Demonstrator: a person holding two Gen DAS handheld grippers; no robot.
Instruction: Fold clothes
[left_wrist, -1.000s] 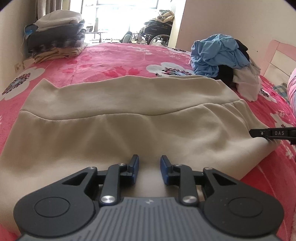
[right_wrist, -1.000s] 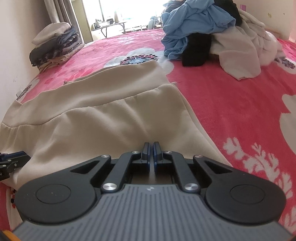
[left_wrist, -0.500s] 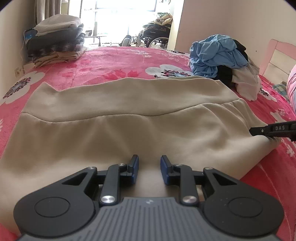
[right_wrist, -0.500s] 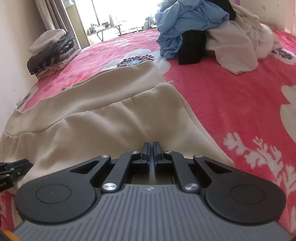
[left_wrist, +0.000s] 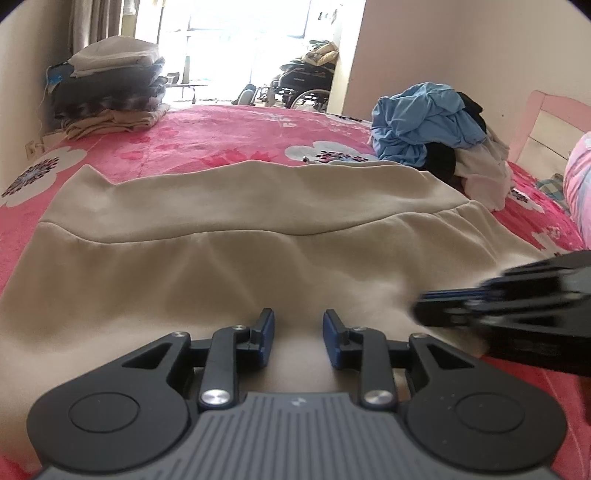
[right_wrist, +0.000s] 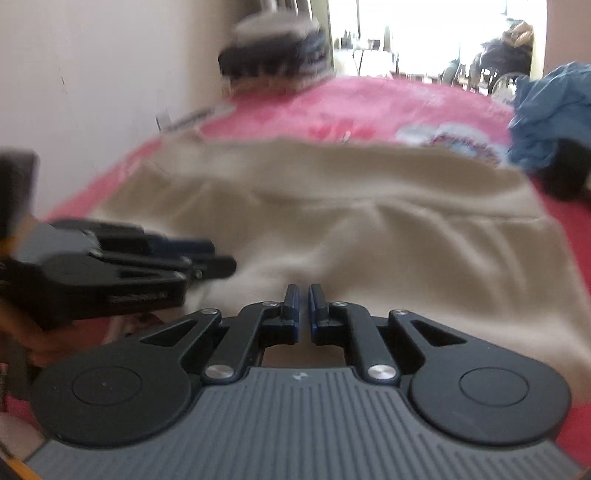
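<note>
Across the pink floral bedspread (left_wrist: 229, 136) lies the beige garment (left_wrist: 258, 236), soft and limp. I'd pinch its near hem. Left gripper (left_wrist: 298, 328) jaws apart; right gripper (right_wrist: 303, 301) nearly closed, gripping nothing I can see.

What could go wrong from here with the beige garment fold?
1. The right gripper looks nearly shut on the beige garment; a thin pinch could slip as it swings, judging by the blur.
2. The left gripper is open, holding nothing, so the near edge may drag unevenly.
3. Both grippers sit close together; their fingers could collide.
</note>
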